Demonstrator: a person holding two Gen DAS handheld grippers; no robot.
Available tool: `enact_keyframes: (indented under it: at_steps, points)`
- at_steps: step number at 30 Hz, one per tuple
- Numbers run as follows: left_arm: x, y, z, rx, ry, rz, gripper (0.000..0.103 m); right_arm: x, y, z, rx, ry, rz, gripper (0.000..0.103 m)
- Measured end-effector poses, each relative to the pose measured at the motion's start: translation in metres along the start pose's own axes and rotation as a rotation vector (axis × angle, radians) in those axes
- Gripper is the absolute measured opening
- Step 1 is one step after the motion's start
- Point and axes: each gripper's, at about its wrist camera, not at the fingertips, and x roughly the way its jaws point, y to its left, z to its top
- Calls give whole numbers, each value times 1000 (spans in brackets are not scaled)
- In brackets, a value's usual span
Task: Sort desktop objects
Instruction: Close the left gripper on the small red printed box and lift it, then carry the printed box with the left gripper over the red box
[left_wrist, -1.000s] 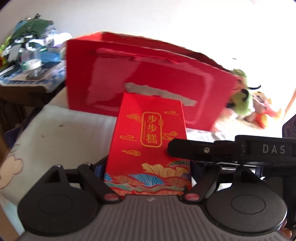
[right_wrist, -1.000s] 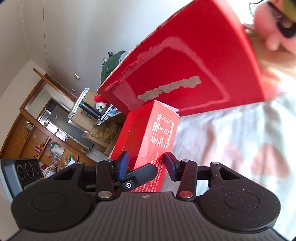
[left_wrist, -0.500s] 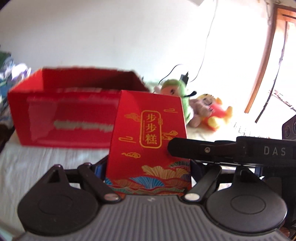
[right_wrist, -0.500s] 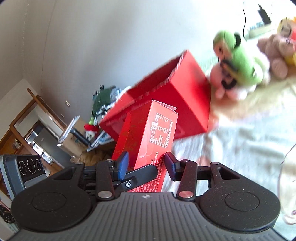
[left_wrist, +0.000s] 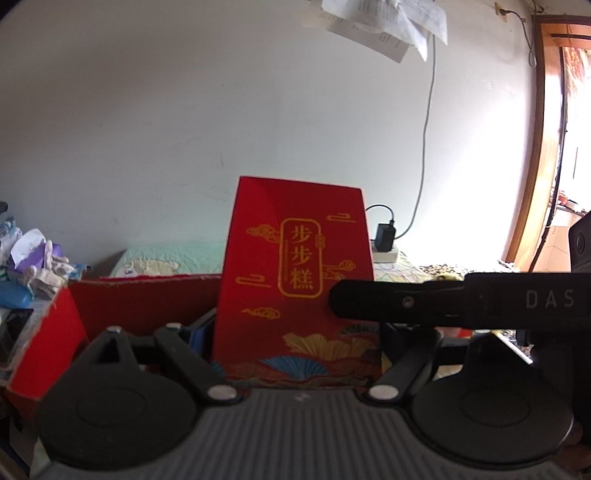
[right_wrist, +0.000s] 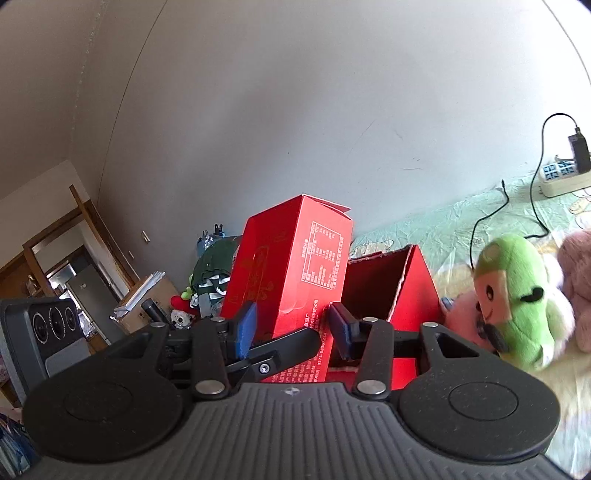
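A tall red carton with gold Chinese lettering (left_wrist: 295, 280) is held by both grippers. My left gripper (left_wrist: 295, 332) is shut on its wide faces. My right gripper (right_wrist: 291, 328) is shut on its narrow printed side (right_wrist: 295, 280). The carton stands upright, raised over the open top of a large red box (left_wrist: 140, 302), which also shows in the right wrist view (right_wrist: 391, 280) just behind and below the carton. The box's inside is mostly hidden. The right gripper's black body (left_wrist: 461, 302) crosses the left wrist view.
A green plush toy (right_wrist: 517, 295) and a pink plush (right_wrist: 580, 280) lie right of the box on the light cloth (right_wrist: 436, 232). A power strip with a charger (left_wrist: 384, 243) sits by the wall. Clutter (left_wrist: 33, 266) fills a side table at the left.
Both grippers have lifted the carton from in front of the red box to above its open top. The box has dropped low in both views.
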Motion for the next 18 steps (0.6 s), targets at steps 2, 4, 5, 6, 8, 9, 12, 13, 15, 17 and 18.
enact_keyframes:
  at_steps: [2,4,5,6,8,9,12,13,15,17,18]
  points:
    - [24,17,12,-22,41,23,82,28,-10,18,-9,52,3,48]
    - [46,33,20,-62,91,37,82,58,-21,33,5,116,3,48]
    - [55,41,22,-79,118,42,82,70,-24,40,16,154,3,48]
    - [63,48,24,-100,157,45,82,83,-29,45,26,188,0,48]
    - [80,61,26,-171,251,41,82,101,-37,51,59,272,-20,48]
    - [87,66,27,-207,295,32,82,110,-38,53,72,315,-39,48]
    - [101,75,25,-248,400,24,82,125,-40,56,94,419,-103,48]
    - [104,77,22,-255,429,21,82,128,-37,56,91,453,-122,48]
    - [106,74,16,-269,469,0,82,133,-33,55,85,502,-158,48]
    - [117,75,13,-293,522,-18,82,135,-30,54,77,529,-210,48]
    - [122,76,10,-302,543,-36,82,138,-31,53,84,546,-229,48]
